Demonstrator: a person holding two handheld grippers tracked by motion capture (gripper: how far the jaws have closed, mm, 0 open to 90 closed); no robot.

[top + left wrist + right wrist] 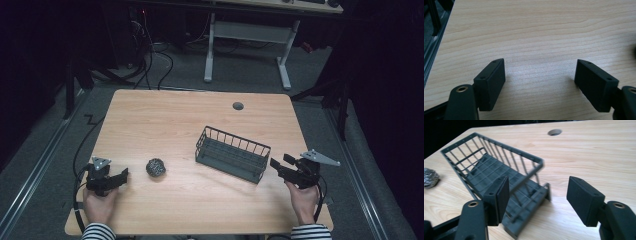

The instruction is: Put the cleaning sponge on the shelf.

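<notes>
Dark room, cables on the floor, pale wood table (pixel 165 115) in the middle with a round grommet hole (pixel 238 106) near its far edge. Your left claw (pixel 121 176) rests at the near left, jaws spread wide with nothing between them, in its own view just bare wood grain ahead. The steel-wool ball (pixel 156 167) sits on the table just to the right of that claw and a touch farther, near but not touching; it's round, so no long axis to worry about. That's the relation to work from: the left claw is clearly the nearer one, pointing roughly at the ball, open path, nothing in between. Your right claw (pixel 276 165) sits at the near right, also wide open and empty, its tips just beside the right end of the grey wire basket (pixel 232 154). The basket is empty, long axis running left-far to right-near across the table's middle, tilted relative to the table edge. In the right gripper view the basket's (pixel 499 167) short end wall is right in front of the left jaw, and the ball (pixel 430 178) shows far off past the basket's other end. So for the right claw the basket stands in the way of the ball. My guess: left claw takes the ball, basket is the drop spot, well within reach to its right.
</notes>
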